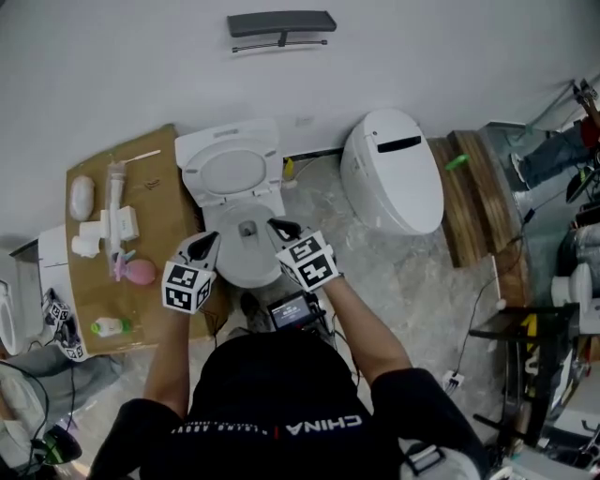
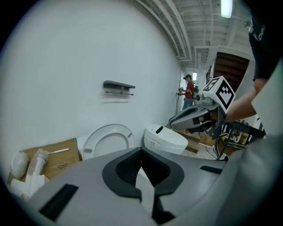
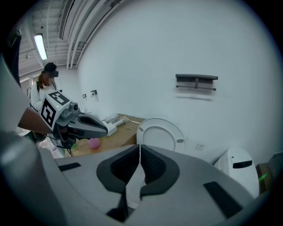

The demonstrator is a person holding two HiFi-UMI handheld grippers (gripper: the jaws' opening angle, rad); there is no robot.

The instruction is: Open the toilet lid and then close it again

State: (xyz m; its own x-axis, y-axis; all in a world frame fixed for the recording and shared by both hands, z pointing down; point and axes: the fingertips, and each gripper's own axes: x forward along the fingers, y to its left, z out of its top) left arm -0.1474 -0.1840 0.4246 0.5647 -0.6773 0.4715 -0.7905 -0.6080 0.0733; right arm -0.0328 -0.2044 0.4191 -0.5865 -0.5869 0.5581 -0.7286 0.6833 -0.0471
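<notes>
1. I'm working over a pale marbled floor (image 1: 412, 272) in a white-walled room, looking steeply down at a toilet set against the wall.
2. Nearest me, the left gripper (image 1: 208, 242) sits at 7 o'clock of the bowl (image 1: 246, 258). Its jaws are pressed together with nothing between them.
3. The right gripper (image 1: 281, 228) is at 4 o'clock of the bowl, jaws likewise closed and empty. Both point toward 12 o'clock, at the lid.
4. The lid (image 1: 232, 173) stands upright at 12 o'clock of the bowl, leaning back toward the wall, well apart from both grippers.
5. I judge the opening half done, since the lid is up and the bowl lies bare. Closing is left: I would have to reach the lid's top edge and tip it forward and down.
6. At 9 o'clock of the toilet a cardboard sheet (image 1: 159, 202) lies on the floor with small bathroom items on it.
7. At 3 o'clock stands a second toilet (image 1: 394, 173), lid down.
8. Farthest, at 12 o'clock, a dark shelf (image 1: 281, 23) hangs on the wall (image 1: 422, 47).
</notes>
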